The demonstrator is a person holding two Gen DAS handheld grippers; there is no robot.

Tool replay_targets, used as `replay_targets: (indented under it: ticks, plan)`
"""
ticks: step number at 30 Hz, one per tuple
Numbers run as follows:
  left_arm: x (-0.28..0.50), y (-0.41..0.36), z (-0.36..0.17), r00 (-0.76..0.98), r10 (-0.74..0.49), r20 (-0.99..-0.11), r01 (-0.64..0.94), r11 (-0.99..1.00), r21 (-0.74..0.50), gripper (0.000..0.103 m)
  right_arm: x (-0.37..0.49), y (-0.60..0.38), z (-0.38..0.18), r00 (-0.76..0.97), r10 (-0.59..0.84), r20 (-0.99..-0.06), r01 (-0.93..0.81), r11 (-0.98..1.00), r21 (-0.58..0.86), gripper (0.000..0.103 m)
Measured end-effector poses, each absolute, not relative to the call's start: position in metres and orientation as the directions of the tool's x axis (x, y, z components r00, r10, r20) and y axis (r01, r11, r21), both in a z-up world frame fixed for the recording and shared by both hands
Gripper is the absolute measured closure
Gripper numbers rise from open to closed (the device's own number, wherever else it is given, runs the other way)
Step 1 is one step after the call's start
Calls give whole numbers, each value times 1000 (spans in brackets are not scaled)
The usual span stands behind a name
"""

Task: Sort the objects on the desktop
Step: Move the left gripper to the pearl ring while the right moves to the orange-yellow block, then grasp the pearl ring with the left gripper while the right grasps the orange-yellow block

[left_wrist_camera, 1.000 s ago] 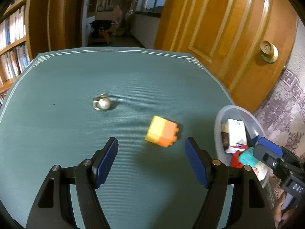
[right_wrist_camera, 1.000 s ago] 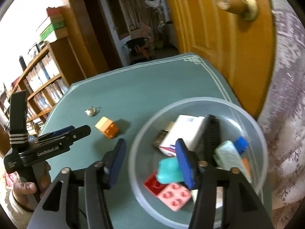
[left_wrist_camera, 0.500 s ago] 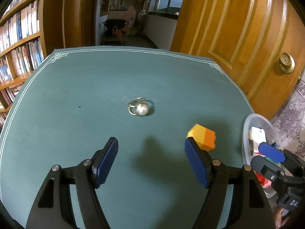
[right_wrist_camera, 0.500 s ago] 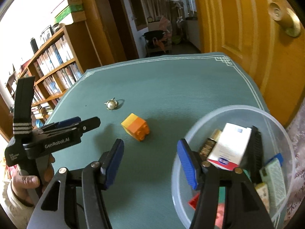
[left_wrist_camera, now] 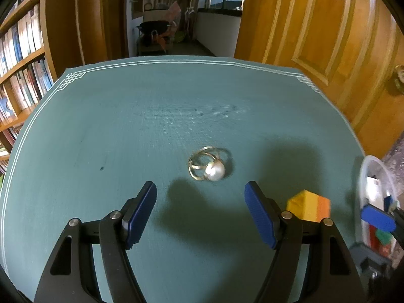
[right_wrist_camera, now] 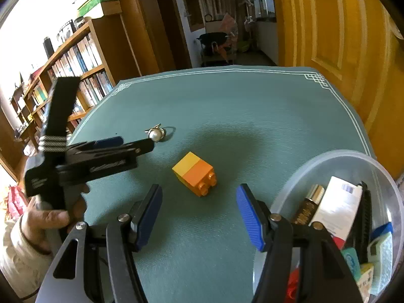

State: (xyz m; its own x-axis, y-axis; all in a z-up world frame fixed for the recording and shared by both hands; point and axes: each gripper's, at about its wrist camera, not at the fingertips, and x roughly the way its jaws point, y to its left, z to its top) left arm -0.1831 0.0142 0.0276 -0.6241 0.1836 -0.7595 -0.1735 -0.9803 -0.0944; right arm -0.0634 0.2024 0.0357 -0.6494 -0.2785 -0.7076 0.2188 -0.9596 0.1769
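Left gripper (left_wrist_camera: 200, 210) wide, empty; pearl ring (left_wrist_camera: 209, 166) on green mat (left_wrist_camera: 126, 126) at its 12 o'clock. Right gripper (right_wrist_camera: 199, 214) opening, empty; yellow-orange brick (right_wrist_camera: 194, 173) at 12, bowl (right_wrist_camera: 328, 156) at 3. Risk: ring thin and flat, pads likely skid over it or flick it away.
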Motion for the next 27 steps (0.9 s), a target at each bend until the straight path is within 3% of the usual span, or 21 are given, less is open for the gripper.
replay_targets:
  ticks: [13,16,20,27]
  plan:
    - [-215,28,13,-645,119,-755,-163,-986,-16,29,-86,187,22,-624,-275,-731,243,-958,154,37]
    - [-215,31,12,-661,101,-743,-168,-986,15,39,-92,186,17,-617,-271,-738,240,-959,152,37]
    - [-213,30,14,-673,105,-732,-170,-985,16,65,-99,185,10,-609,-258,-750,230,-962,145,37]
    - [-205,17,18,-691,112,-714,-147,-989,-13,65,-110,181,-2,-593,-238,-769,221,-967,129,37]
